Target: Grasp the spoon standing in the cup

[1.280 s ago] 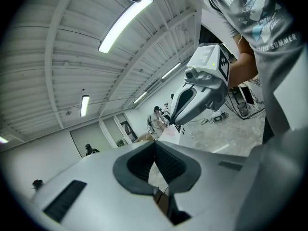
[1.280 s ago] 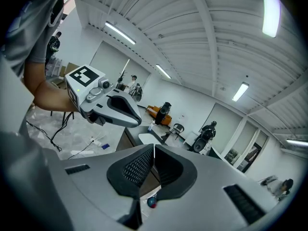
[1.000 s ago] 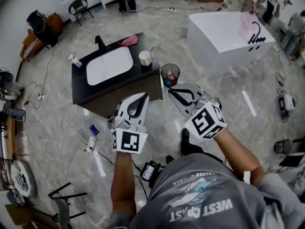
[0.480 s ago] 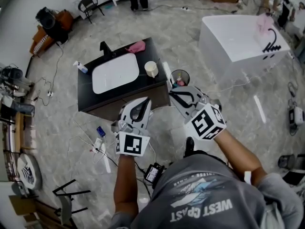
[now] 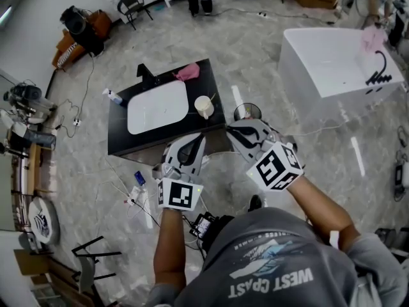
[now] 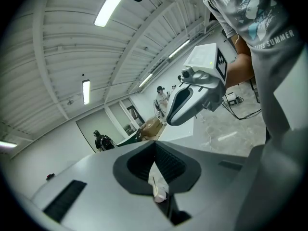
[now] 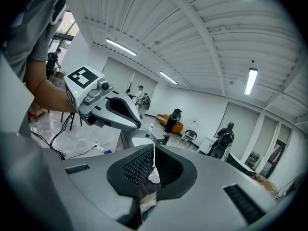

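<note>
A pale cup [image 5: 204, 107] stands at the right front corner of the black vanity top [image 5: 204, 75], beside the white sink basin [image 5: 156, 104]. A thin spoon [image 7: 154, 154] stands upright in it. My two grippers hover side by side over the vanity's front edge, just short of the cup. The left gripper [image 5: 201, 138] is shut and empty, and so is the right gripper [image 5: 230, 130]. Each gripper view shows the cup [image 6: 160, 192] small through the narrow slit between its own jaws. The right gripper [image 6: 192, 97] also shows in the left gripper view.
A dark waste bin [image 5: 246, 112] with coloured items sits on the floor right of the vanity. On the vanity are a black faucet [image 5: 146, 77], a pink cloth [image 5: 187, 73] and a bottle [image 5: 112, 96]. A white tub [image 5: 332, 59] stands far right. Cables and a power strip [image 5: 137, 194] lie near my feet.
Both grippers have moved forward together toward the vanity. The cup and sink now lie closer to the fingertips. Both pairs of jaws look the same as before.
</note>
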A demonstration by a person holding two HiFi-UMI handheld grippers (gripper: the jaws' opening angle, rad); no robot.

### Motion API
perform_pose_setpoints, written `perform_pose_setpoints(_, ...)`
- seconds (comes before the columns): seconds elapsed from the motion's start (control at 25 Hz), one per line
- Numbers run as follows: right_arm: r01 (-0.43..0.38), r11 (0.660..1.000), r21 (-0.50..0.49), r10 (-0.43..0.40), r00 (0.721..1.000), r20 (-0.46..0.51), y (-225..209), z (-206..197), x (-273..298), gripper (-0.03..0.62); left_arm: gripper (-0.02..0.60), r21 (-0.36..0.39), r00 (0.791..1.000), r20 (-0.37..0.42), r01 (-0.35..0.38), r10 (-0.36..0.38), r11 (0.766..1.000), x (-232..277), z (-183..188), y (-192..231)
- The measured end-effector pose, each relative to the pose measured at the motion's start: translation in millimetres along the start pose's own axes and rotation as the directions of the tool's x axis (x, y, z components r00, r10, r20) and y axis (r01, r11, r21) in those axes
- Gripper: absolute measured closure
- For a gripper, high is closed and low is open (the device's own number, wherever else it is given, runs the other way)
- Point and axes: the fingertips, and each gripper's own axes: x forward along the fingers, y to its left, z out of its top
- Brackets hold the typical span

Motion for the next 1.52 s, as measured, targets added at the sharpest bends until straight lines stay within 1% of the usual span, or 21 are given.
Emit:
perform_pose_setpoints(0.08, 0.005, 1.0, 0.013, -0.005, 1.0, 0.013, -10, -3, -1, 0.56, 0.58, 0.011, 1.0, -0.012, 0.003, -0.003, 1.0, 9, 4, 0)
perform_pose_setpoints(0.2, -0.001, 0.999, 0.041, 0.0, 1.0, 0.02, -15, -13, -1, 0.56, 0.58, 0.004, 1.0, -0.004, 0.011, -0.011, 1.0, 22, 1, -5)
perform_pose_setpoints(0.4, 0.005, 0.999, 0.045, -0.005, 1.0, 0.015, -29, -20, 4, 0.56, 0.58, 0.016, 1.0, -0.003, 0.026, -0.026, 1.0, 40, 0, 2)
perform_pose_setpoints(0.48, 0.013, 0.999, 0.048, -0.013, 1.0, 0.008, -35, -24, 5, 0.56, 0.58, 0.011, 0.999, 0.014, 0.034, -0.034, 0.999, 49, -3, 3)
perform_pose_setpoints(0.68, 0.032, 0.998, 0.062, -0.031, 0.999, -0.013, -46, -32, 6, 0.56, 0.58, 0.026, 0.998, 0.024, 0.05, -0.05, 0.998, 69, -1, 14)
perform_pose_setpoints(0.8, 0.039, 0.997, 0.064, -0.038, 0.999, -0.028, -54, -36, 12, 0.56, 0.58, 0.018, 0.998, 0.038, 0.054, -0.054, 0.998, 79, -3, 21)
perform_pose_setpoints(1.0, 0.023, 0.992, 0.122, -0.018, 0.999, -0.046, -58, -44, 42, 0.56, 0.58, -0.002, 0.997, 0.042, 0.071, -0.07, 0.998, 85, -23, 36)
perform_pose_setpoints(1.2, 0.013, 0.984, 0.176, 0.0, 0.997, -0.074, -59, -56, 76, 0.56, 0.58, -0.02, 0.997, 0.028, 0.073, -0.073, 0.997, 88, -45, 56)
perform_pose_setpoints(1.28, 0.011, 0.98, 0.199, 0.007, 0.996, -0.089, -60, -65, 88, 0.56, 0.58, -0.023, 0.997, 0.019, 0.08, -0.079, 0.997, 90, -52, 61)
perform_pose_setpoints(1.44, 0.021, 0.97, 0.243, 0.01, 0.992, -0.125, -65, -88, 114, 0.56, 0.58, -0.063, 0.996, 0.02, 0.092, -0.091, 0.994, 100, -77, 69)
perform_pose_setpoints(1.52, 0.03, 0.962, 0.273, 0.01, 0.989, -0.144, -67, -100, 128, 0.56, 0.58, -0.067, 0.995, -0.001, 0.101, -0.102, 0.993, 104, -87, 75)
